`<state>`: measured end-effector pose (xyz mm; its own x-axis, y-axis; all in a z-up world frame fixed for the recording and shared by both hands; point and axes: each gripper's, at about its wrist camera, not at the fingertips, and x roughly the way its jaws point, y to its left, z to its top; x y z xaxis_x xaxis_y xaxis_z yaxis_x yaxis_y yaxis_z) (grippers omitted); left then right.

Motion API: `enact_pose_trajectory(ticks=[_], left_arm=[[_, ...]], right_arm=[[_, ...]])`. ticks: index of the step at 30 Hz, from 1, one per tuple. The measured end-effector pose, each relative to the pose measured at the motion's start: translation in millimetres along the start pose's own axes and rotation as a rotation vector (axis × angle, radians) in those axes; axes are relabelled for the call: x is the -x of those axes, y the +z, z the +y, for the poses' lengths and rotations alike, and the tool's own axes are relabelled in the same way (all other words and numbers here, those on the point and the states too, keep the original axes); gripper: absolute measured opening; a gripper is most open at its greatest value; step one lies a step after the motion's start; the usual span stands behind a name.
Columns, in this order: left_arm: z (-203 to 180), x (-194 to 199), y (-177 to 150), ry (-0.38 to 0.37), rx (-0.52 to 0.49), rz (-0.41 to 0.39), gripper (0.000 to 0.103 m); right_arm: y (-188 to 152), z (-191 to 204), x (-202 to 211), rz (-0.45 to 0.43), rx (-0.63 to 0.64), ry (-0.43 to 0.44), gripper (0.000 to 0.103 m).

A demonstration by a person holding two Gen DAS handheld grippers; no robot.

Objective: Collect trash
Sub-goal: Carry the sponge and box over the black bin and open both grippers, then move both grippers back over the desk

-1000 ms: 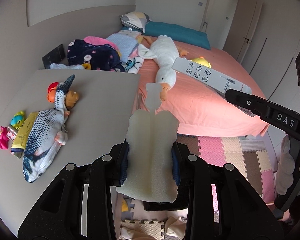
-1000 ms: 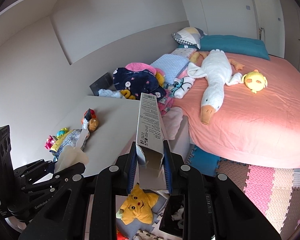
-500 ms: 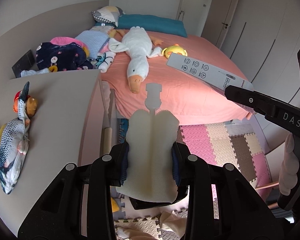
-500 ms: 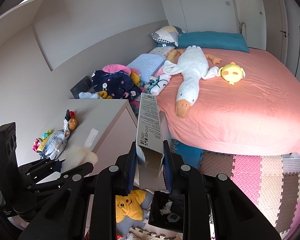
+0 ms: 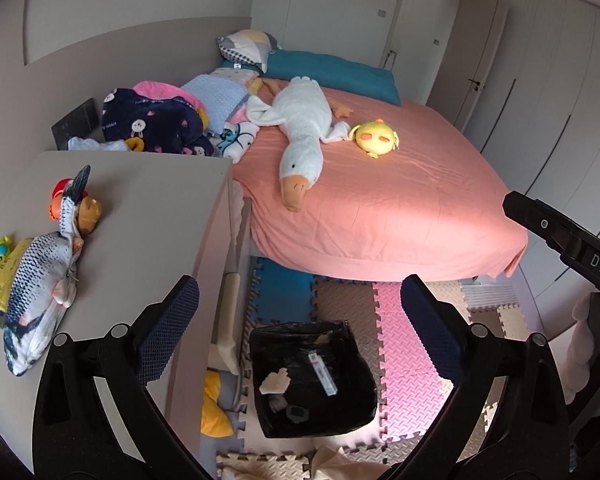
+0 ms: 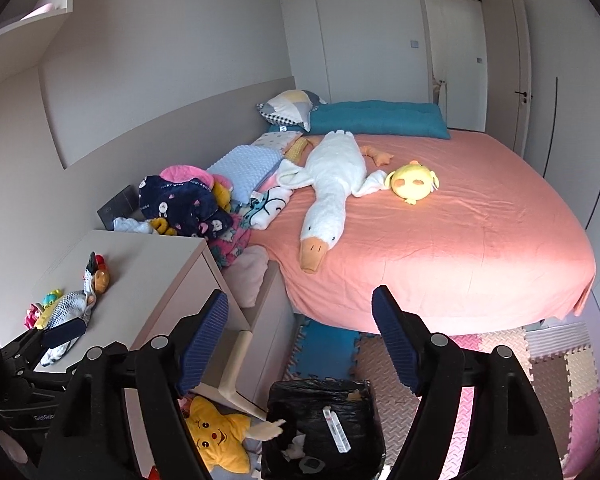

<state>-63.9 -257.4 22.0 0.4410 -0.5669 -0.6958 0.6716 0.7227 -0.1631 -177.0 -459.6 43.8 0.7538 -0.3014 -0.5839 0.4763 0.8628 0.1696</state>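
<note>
A black-lined trash bin (image 5: 342, 346) stands on the floor mats beside the desk. In it lie a long white carton (image 5: 323, 373) and a cream foam piece (image 5: 275, 381). My left gripper (image 5: 296, 292) hangs above the bin, its jaws opening wide with nothing between them. In the right wrist view the same bin (image 6: 300, 398) holds the carton (image 6: 336, 431), and the foam piece (image 6: 266, 430) shows at its left edge. My right gripper (image 6: 300, 300) is also above the bin, jaws opening and empty. The right gripper's arm (image 5: 560, 236) shows at the left view's right edge.
A grey desk (image 5: 148, 216) on the left carries a fish plush (image 5: 36, 276) and small toys. A pink bed (image 5: 400, 200) with a white goose plush (image 5: 304, 136) lies beyond. A yellow star plush (image 6: 214, 434) lies on the floor by the bin. Foam puzzle mats (image 5: 404, 344) cover the floor.
Both grippers went from shut to open. The foam piece left the left jaws and the carton left the right jaws; both now lie in the bin below.
</note>
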Motion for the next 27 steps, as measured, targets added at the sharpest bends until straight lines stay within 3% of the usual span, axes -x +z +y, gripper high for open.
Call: enact_pose_trajectory(ticks=[14,27], left_arm=[[28.1,8.2,-3.4,0.062,0.052,-0.001,0.097],[76.9,25.1,-13.7,0.163,0.135,-0.005,0.097]], right_arm=[[3.1,25.1,-15.1,0.027,0.037,0.055,0.075],[4.5,79.8,-38.8,0.069,0.11,0.157,0.075]])
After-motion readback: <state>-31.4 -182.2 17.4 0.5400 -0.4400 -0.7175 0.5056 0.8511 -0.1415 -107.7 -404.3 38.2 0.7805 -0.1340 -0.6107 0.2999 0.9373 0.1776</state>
